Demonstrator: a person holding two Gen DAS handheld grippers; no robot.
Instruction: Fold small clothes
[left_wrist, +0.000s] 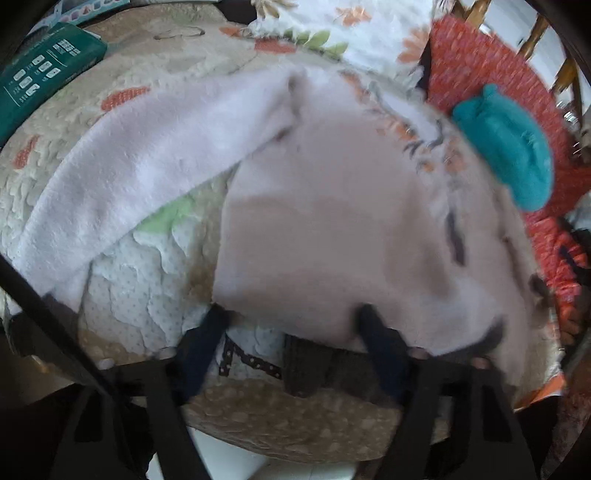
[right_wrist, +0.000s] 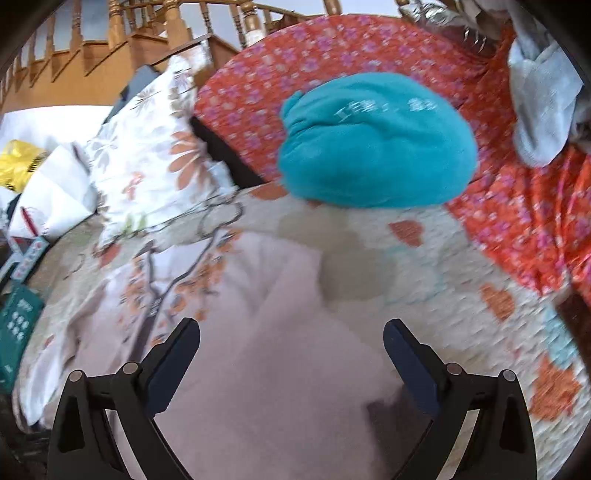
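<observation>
My left gripper (left_wrist: 291, 314) sits at the near hem of the pale pink garment (left_wrist: 332, 221). Both fingertips (left_wrist: 218, 317) meet the cloth edge, jaws set at a moderate spread. The blur prevents me from confirming whether the pads pinch the fabric or merely rest against it. My right gripper (right_wrist: 291, 332) is angled downward over the same pale pink garment (right_wrist: 277, 350), jaws spread wide, nothing between the pads.

The garment lies spread on the cream quilted bedspread (left_wrist: 129, 295), which bears orange and green patches. A white towel (left_wrist: 140, 155) lies beside it on the left, overlapping its upper edge. A teal knitted item (right_wrist: 373, 147) rests beyond the garment, straddling the bedspread and an orange floral cloth (right_wrist: 517, 206). A floral pillow (right_wrist: 147, 166) stands to the left of it. A green box (left_wrist: 40, 77) sits at the far left bed edge.
</observation>
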